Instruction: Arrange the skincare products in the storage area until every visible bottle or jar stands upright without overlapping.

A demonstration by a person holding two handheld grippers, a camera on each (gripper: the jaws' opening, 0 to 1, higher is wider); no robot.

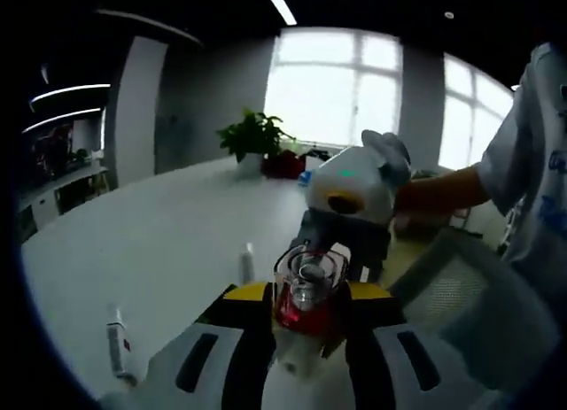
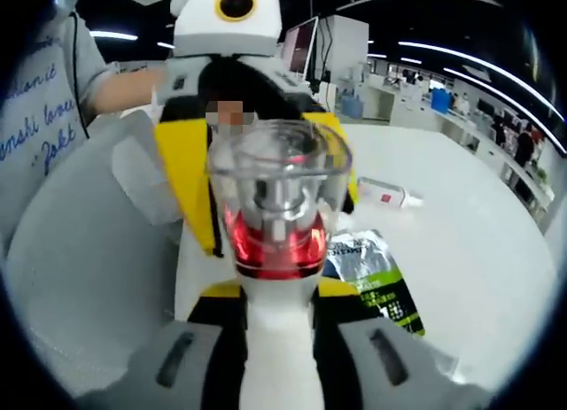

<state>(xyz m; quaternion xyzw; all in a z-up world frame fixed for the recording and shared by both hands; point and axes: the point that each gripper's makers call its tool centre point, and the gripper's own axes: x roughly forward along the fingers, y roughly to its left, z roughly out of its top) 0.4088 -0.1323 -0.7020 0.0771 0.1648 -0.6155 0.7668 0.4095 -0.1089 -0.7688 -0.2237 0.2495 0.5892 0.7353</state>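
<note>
Left gripper view is showing a white tube (image 1: 118, 344) lying on the white table (image 1: 159, 242) at far left, and another small white tube (image 1: 248, 264) lying farther in. At centre, the left gripper (image 1: 306, 339) is closing its jaws on a white bottle (image 1: 304, 308) with a clear cap and red band, holding it upright. Beyond it, the right gripper (image 1: 354, 193) is facing in, a person's sleeve (image 1: 532, 162) sitting at far right.

Right gripper view is showing the right gripper (image 2: 279, 339) clamping the same bottle (image 2: 276, 224) at centre, a dark green-labelled packet (image 2: 372, 282) lying just right, a small tube (image 2: 388, 194) lying beyond.
</note>
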